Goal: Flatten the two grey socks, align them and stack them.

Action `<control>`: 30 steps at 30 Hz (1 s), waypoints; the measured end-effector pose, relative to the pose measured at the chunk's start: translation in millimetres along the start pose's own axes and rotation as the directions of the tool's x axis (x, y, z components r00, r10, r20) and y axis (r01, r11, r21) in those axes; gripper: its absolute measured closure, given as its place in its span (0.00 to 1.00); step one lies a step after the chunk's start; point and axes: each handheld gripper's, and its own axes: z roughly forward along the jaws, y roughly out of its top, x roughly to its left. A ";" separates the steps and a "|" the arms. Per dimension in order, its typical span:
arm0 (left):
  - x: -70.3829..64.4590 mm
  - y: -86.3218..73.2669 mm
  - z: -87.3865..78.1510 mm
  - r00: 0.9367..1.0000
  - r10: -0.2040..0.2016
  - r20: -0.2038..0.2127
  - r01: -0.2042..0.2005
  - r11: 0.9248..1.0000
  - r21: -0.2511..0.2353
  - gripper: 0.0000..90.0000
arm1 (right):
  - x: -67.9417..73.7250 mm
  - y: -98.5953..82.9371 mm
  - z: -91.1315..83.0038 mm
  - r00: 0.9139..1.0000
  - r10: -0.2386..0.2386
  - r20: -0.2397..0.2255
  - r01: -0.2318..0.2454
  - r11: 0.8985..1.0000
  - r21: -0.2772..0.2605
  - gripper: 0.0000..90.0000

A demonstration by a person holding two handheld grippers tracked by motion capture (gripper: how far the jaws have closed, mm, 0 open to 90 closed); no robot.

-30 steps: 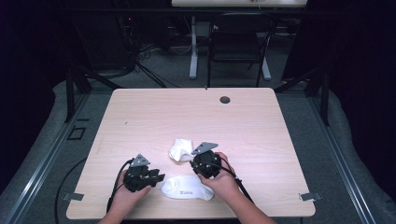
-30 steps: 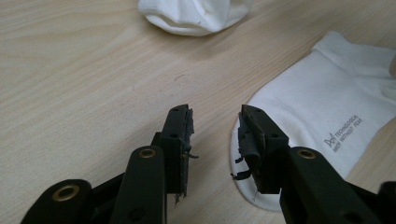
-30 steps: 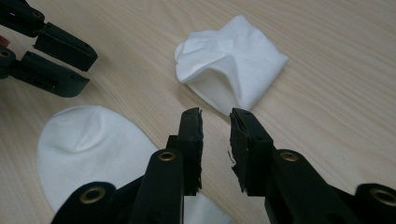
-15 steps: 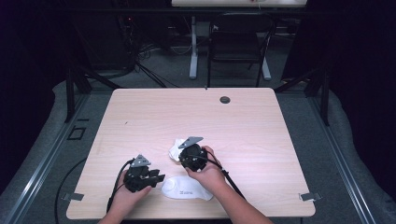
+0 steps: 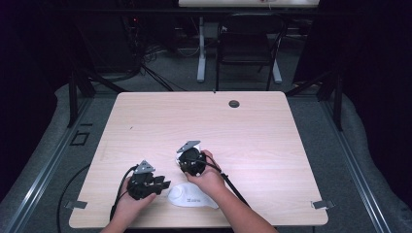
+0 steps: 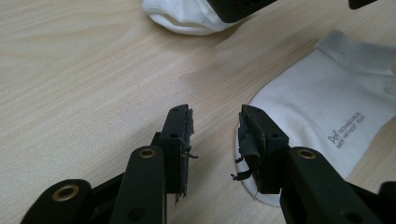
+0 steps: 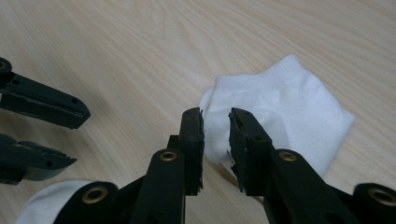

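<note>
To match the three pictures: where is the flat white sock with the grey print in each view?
High view: the printed sock lies near the table's front edge, between the two hands.
Left gripper view: at the right, beside the right-hand jaw.
Right gripper view: a white patch in the bottom left corner.
Shared landmark: the left gripper, open just beside it.

We get a bright, evenly lit table [image 5: 145, 121] in the middle of the high view, while the edges of the frame sink into near black. Both gripper views are crisp on the wood grain, with soft shadows under the white socks [image 7: 289, 116], and the close black parts at the bottom go a bit soft
</note>
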 end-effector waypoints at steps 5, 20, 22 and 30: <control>1.0 0.1 -0.7 1.000 -0.006 0.000 0.006 1.000 -0.005 0.70 | 0.3 0.9 5.8 1.000 0.000 0.003 0.000 1.000 0.006 0.83; 0.4 0.1 -1.1 1.000 0.001 0.009 -0.001 1.000 0.004 0.70 | 1.6 0.4 22.8 0.999 0.001 0.052 -0.004 0.998 0.057 0.88; 0.1 -0.2 -0.5 1.000 0.000 0.006 0.000 1.000 0.000 0.70 | 1.9 -0.4 23.8 0.998 0.017 0.056 -0.020 0.999 0.044 0.94; 0.6 0.1 -0.7 1.000 -0.002 0.007 0.002 1.000 0.001 0.70 | 0.0 -0.1 20.1 0.999 0.008 0.051 -0.011 0.998 0.054 0.99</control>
